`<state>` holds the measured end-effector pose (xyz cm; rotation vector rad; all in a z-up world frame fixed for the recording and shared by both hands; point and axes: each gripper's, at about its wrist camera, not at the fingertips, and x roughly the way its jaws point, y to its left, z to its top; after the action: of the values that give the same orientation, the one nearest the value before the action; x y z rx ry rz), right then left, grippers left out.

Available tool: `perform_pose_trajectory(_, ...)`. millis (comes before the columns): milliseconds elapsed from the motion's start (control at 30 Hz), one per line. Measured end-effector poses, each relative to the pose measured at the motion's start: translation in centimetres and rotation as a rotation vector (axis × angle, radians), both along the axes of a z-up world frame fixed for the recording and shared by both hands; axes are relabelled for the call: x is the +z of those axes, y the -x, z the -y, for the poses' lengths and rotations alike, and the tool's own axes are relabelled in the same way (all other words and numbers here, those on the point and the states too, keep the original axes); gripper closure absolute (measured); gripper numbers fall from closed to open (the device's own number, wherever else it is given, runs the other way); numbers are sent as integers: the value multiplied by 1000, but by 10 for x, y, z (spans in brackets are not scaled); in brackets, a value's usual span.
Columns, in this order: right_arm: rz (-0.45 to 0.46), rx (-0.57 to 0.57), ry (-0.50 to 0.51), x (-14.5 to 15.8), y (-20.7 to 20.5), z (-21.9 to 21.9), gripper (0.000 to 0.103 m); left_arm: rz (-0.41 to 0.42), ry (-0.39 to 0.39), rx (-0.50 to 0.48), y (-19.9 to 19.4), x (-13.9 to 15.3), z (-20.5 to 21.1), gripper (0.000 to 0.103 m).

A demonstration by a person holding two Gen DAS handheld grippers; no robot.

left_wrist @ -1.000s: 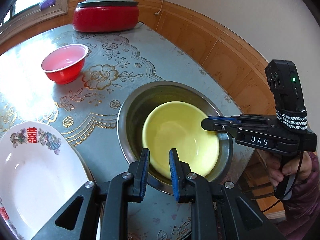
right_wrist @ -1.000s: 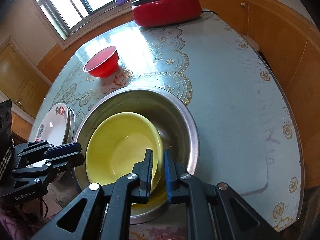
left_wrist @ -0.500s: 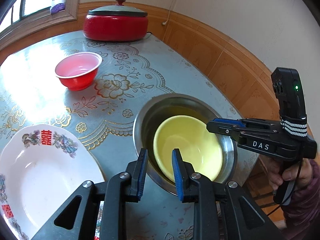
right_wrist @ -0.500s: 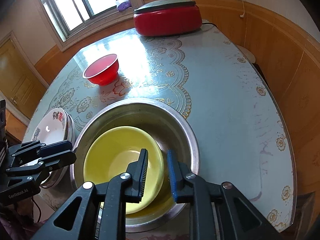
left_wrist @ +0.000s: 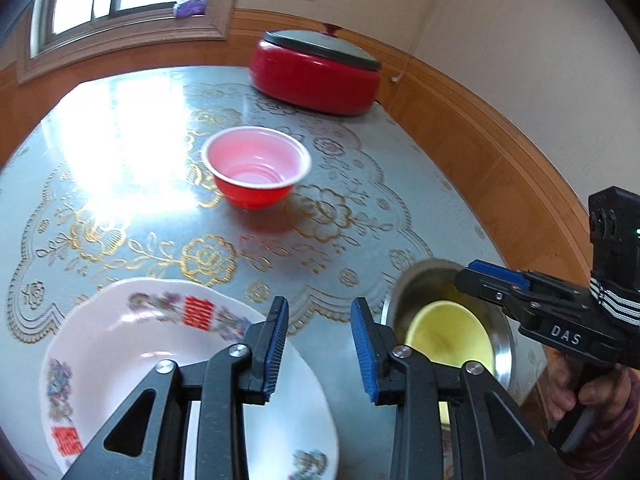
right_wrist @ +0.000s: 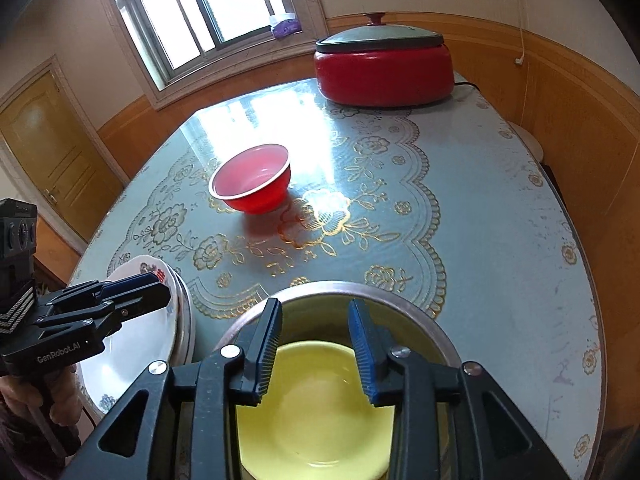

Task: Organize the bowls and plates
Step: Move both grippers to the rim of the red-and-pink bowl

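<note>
So there's one yellow bowl (right_wrist: pixel 316 408) sitting inside one steel basin (right_wrist: pixel 420 312), right under the right tongs (right_wrist: pixel 314 344), whose blue-padded jaws are spread wide with nothing between them. The left tongs (left_wrist: pixel 320 344) are just as wide open and empty too, hovering over the near rim of the white plate (left_wrist: pixel 120 344), the one with red characters and flower prints. From the right wrist view that plate looks like the top of a small stack, but I can't count how many are under it. Out ahead of both tongs, well apart from the basin and the plates, is a single red bowl (right_wrist: pixel 252 184), upright and empty. Past that, at the far edge of the table (right_wrist: pixel 500 240), sits one red electric pot (right_wrist: pixel 384 72) with a grey lid. The table has a shiny blue cover with gold flowers. Nothing lies between either pair of tongs and the red bowl, just bare tablecloth. In the left wrist view the right tongs partly cover the basin.
</note>
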<state>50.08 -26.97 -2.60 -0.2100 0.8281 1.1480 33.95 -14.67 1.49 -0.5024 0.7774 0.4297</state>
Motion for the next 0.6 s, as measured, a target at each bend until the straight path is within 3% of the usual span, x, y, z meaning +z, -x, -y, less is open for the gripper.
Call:
perform_pose_trajectory(100, -9, 21, -15, 4, -2, -17, 69, -5, -13, 61, 2, 3, -18, 59)
perform_pose_trajectory(367, -91, 60, -34, 8, -24, -60, 69, -13, 28, 175, 1, 1, -67, 60)
perform_pose_trajectory(600, -155, 76, -53, 12, -44, -103, 69, -34, 28, 212, -17, -7, -97, 60)
